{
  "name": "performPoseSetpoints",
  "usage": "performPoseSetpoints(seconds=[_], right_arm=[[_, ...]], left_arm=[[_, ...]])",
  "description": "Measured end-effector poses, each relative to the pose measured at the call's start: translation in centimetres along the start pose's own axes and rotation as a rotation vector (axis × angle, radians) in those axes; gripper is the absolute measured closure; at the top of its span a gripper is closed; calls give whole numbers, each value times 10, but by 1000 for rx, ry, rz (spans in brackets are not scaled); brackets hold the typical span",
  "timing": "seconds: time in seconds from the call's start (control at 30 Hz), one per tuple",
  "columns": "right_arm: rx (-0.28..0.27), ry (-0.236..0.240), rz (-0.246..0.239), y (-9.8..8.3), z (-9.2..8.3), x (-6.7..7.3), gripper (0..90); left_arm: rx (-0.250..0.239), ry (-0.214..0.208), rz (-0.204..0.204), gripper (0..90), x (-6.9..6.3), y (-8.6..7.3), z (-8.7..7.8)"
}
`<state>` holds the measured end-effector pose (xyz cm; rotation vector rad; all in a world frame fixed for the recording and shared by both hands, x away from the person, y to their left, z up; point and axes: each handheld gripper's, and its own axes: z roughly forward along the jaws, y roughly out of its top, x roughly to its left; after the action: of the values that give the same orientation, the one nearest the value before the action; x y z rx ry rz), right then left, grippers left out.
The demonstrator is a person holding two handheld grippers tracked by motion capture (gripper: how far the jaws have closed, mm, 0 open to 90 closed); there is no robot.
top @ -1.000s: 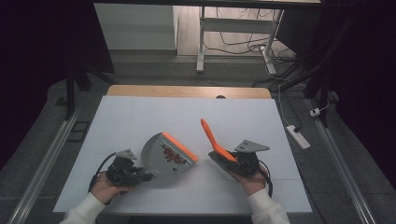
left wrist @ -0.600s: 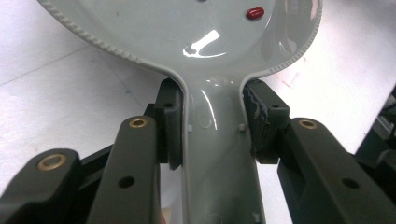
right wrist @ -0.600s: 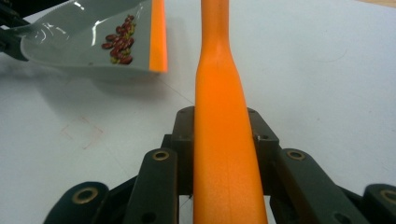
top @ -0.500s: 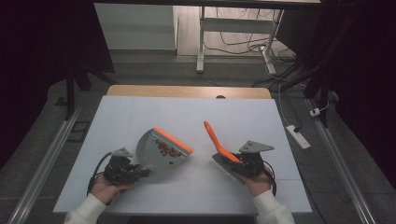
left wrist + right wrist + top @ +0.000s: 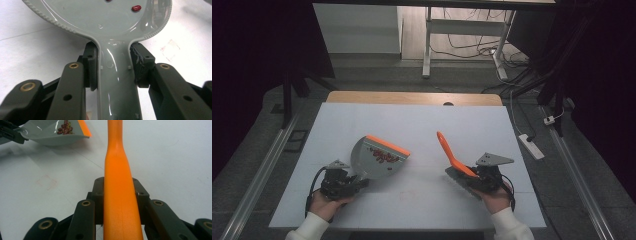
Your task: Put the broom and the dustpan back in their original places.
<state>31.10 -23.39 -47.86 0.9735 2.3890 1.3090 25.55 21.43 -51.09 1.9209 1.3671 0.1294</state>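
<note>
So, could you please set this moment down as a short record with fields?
left gripper: shut on the grey dustpan, jaws clamped on its handle
dustpan contents: small red beans gathered near the orange lip
right gripper: shut on the orange brush handle, which points up and away from the hand
surface: white table
gap: dustpan and brush apart, not touching

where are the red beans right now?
High view: the beans lie in the grey dustpan, just behind its orange lip, left of table centre. The left gripper holds the pan by its handle; the orange brush is to its right.
</note>
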Motion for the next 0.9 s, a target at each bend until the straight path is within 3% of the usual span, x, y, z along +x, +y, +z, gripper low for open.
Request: performPoseSetpoints(seconds=[0.3, 0.9], right_arm=[[-1, -4, 13, -3, -7, -4, 703], [13, 14, 39, -9, -8, -7, 702]], left_arm=[[-29, 62, -86, 612, 5, -5, -1], [-69, 142, -193, 612, 6, -12, 0]])
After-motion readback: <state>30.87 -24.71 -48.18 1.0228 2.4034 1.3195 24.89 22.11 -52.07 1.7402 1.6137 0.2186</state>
